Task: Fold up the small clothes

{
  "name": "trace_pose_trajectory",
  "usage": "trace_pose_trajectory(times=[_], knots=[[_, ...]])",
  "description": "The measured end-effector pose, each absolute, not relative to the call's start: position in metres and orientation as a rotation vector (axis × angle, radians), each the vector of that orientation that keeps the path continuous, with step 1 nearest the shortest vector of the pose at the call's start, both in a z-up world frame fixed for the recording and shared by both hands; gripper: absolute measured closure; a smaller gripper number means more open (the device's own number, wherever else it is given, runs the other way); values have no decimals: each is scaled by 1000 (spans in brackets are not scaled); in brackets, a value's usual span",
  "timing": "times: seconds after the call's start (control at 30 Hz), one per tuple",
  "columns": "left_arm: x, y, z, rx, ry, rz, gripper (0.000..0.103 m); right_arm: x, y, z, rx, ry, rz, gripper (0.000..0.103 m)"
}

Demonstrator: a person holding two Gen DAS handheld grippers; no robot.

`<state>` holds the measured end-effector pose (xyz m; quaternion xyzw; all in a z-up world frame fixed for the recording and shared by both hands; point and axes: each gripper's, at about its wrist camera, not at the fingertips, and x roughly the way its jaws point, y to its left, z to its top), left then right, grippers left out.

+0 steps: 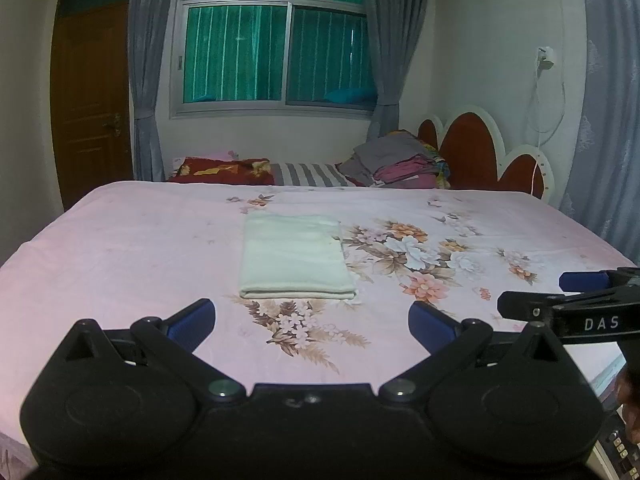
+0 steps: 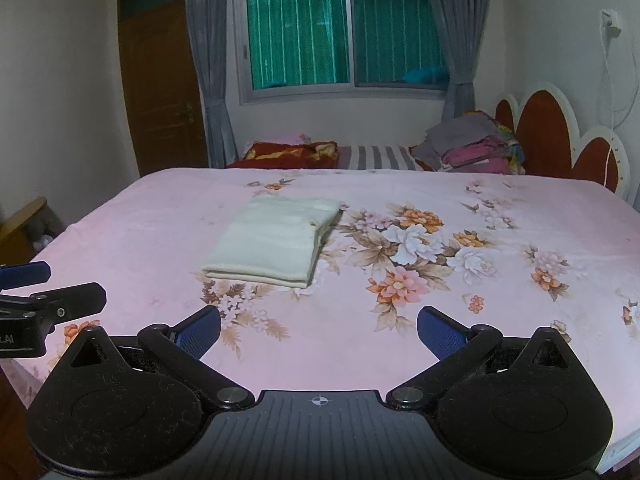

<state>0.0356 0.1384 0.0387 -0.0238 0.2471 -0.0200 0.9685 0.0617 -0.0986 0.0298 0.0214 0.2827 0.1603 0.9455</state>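
Cream folded cloth lies flat on the pink floral bed, long axis running away from the viewer, dead ahead of the left gripper and ahead-left of the right gripper; both released, empty, left appearing nearer.

You face a bed with a pink floral sheet. Beyond its far edge lie a red patterned pillow, a grey-striped cushion and a pile of clothes against the red-and-white headboard. Behind the bed you see a window with grey curtains, and a brown door to its left.
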Motion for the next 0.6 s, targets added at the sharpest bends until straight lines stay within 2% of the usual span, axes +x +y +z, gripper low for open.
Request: trace_pose_trajectory(times=[0.6], knots=[[36, 136, 38, -47, 499, -44, 0, 60, -106, 30, 42, 578, 328, 0]])
